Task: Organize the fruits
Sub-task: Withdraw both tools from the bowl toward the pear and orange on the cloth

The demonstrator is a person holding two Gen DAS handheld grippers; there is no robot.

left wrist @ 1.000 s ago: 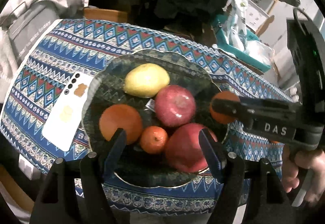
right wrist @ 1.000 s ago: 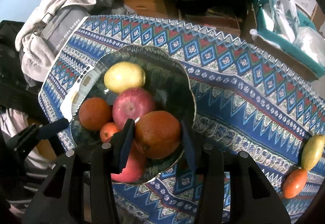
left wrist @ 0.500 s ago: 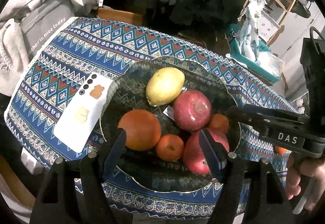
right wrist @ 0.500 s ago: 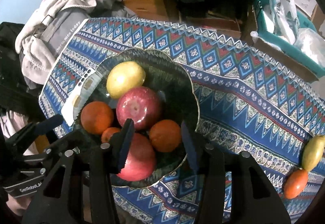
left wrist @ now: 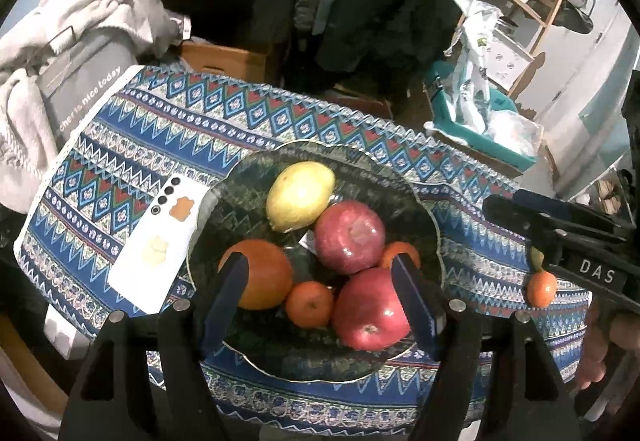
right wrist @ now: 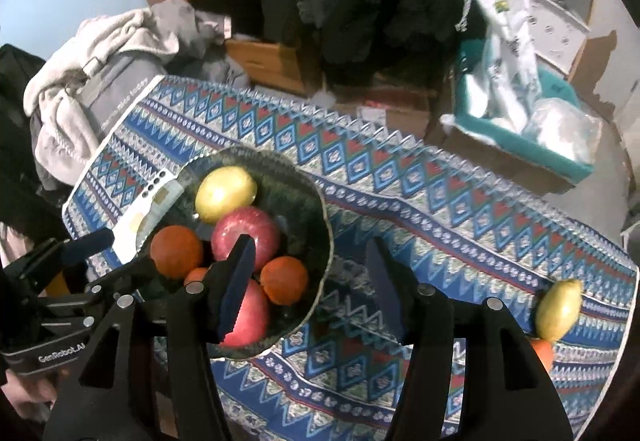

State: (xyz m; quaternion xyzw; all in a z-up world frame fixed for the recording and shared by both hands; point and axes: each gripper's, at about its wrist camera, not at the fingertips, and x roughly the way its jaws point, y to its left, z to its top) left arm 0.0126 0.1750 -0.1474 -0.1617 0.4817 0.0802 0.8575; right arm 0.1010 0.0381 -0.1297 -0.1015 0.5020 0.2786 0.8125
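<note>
Right gripper (right wrist: 310, 273) above bowl (right wrist: 320, 237) rim, jaws opening, nothing between. Left gripper (left wrist: 320, 287) apart, empty. Six fruits in bowl; lemon (right wrist: 558, 309) and orange (right wrist: 544, 355) on bench (right wrist: 440, 209).

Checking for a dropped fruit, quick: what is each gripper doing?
Left gripper: open, holding nothing.
Right gripper: fingers opening, nothing between them.

- Your left gripper (left wrist: 320, 305) points steeply down, its jaws parted about halfway, with nothing pressed between the pads.
- Your right gripper (right wrist: 310, 287) also points steeply down; its jaws are opening, and nothing is between them.
- Your hand (left wrist: 612, 353) grips the right gripper's handle at the left wrist view's edge.
</note>
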